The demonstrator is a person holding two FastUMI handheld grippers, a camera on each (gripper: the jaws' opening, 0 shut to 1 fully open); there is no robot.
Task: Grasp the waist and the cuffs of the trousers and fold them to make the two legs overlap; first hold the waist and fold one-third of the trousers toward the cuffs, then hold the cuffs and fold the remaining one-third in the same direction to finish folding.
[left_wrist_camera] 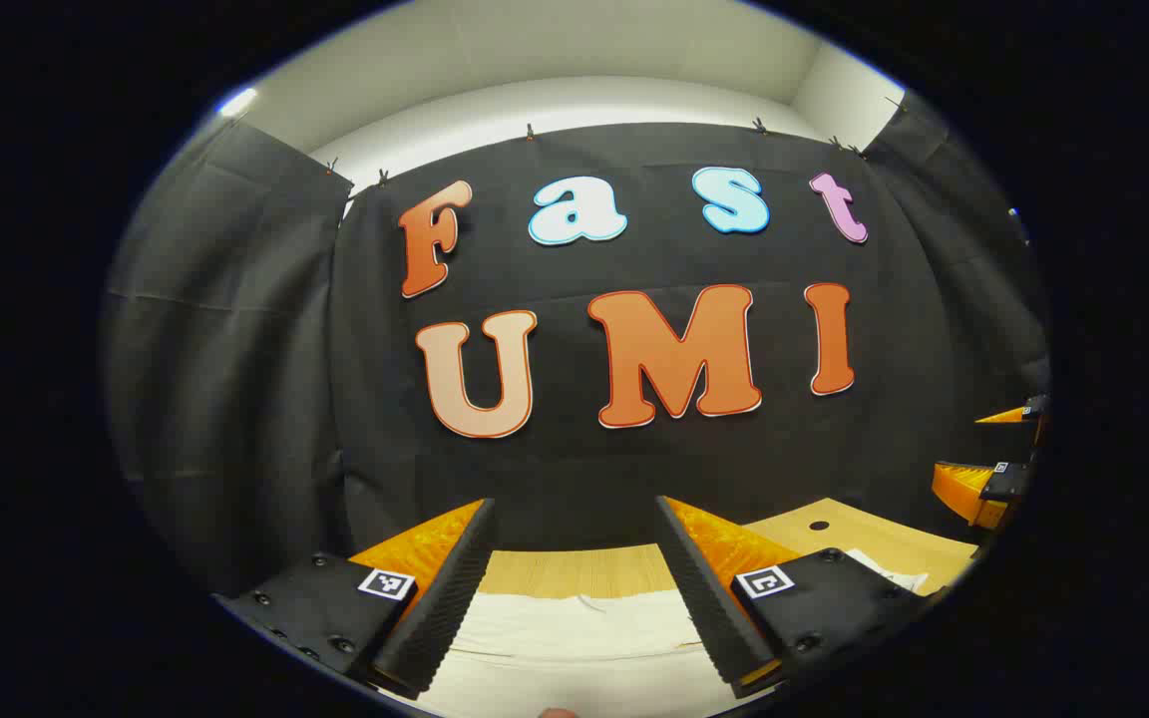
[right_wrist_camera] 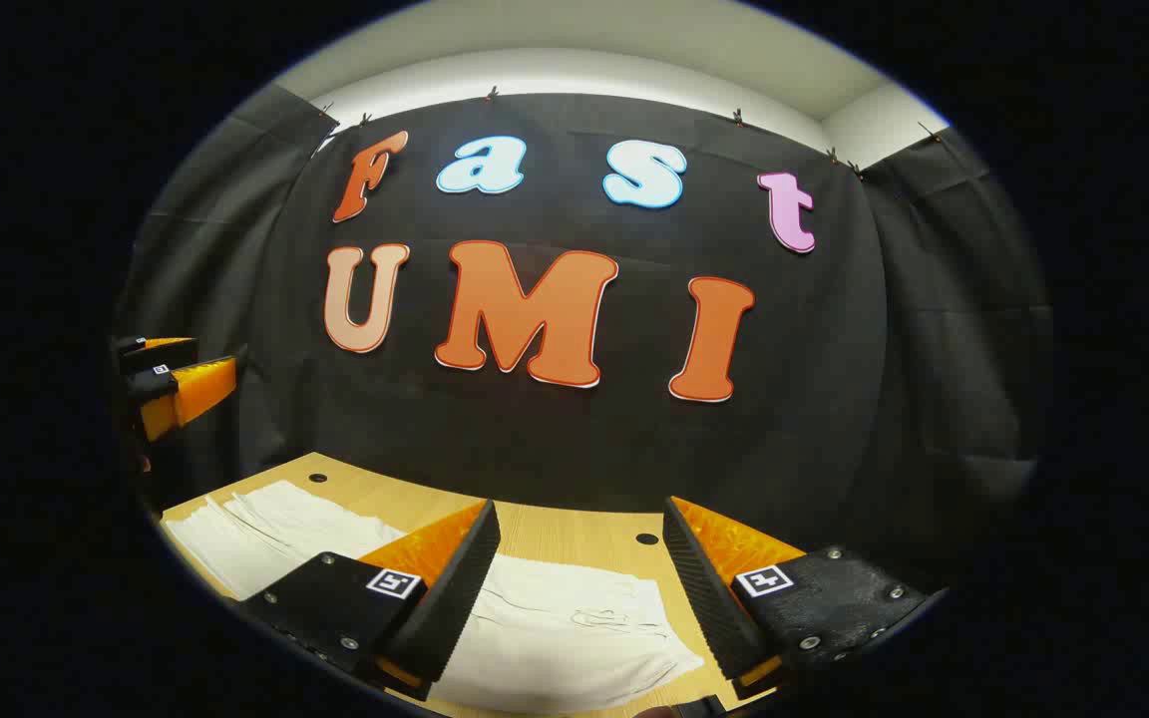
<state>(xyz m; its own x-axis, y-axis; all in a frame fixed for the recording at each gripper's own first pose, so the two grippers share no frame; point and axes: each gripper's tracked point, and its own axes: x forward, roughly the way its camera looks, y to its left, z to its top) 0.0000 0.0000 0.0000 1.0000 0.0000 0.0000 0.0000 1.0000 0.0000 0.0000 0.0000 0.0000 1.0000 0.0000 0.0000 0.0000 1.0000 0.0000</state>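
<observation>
Your left gripper (left_wrist_camera: 574, 588) and right gripper (right_wrist_camera: 574, 588) both hang above the table (right_wrist_camera: 574, 534), jaws spread, gripping nothing. The white trousers (right_wrist_camera: 565, 638) lie flat along the table's near edge under both grippers.

trousers (right_wrist_camera: 574, 623): soft matt cloth, creased | table (right_wrist_camera: 574, 529): smooth wood w/ grain

Trousers (right_wrist_camera: 565, 628) under my right tool (right_wrist_camera: 574, 588): off-white, plain, no pattern. Bench (right_wrist_camera: 574, 529) beyond its tips: pale wood, fine straight grain. Ahead of my left tool (left_wrist_camera: 574, 588), same cloth, same wood.
</observation>
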